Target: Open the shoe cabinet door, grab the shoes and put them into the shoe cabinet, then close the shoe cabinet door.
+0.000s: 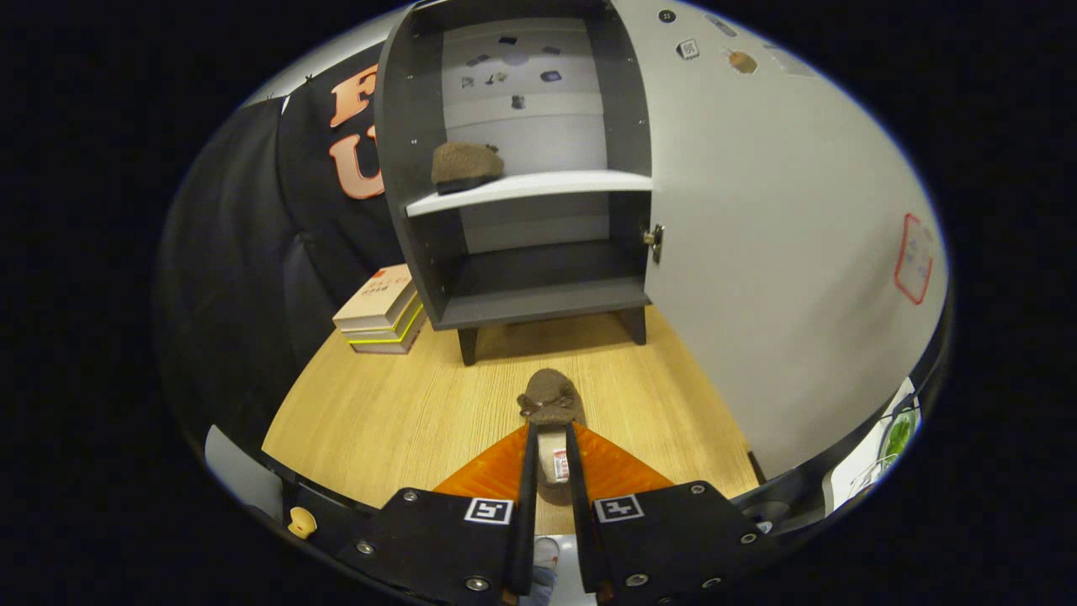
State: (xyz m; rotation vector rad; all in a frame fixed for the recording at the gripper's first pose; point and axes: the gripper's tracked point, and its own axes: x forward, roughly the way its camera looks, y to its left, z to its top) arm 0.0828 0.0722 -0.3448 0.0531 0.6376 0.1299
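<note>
The grey shoe cabinet [437, 252] stands beyond the fingers with its door [774, 252] swung wide open to the right. One brown shoe [465, 166] rests on the white upper shelf [572, 183], toward its left end. A second brown shoe [551, 400] with a small bow sits between my fingers, its toe pointing at the cabinet. My gripper [549, 433] is shut on this shoe's sides, above the wooden table [387, 412]. The lower compartment [538, 278] holds nothing I can see.
A stack of books [380, 311] lies on the table just left of the cabinet. The open door runs along the right side of the table. Dark cloth hangs at the left behind the books.
</note>
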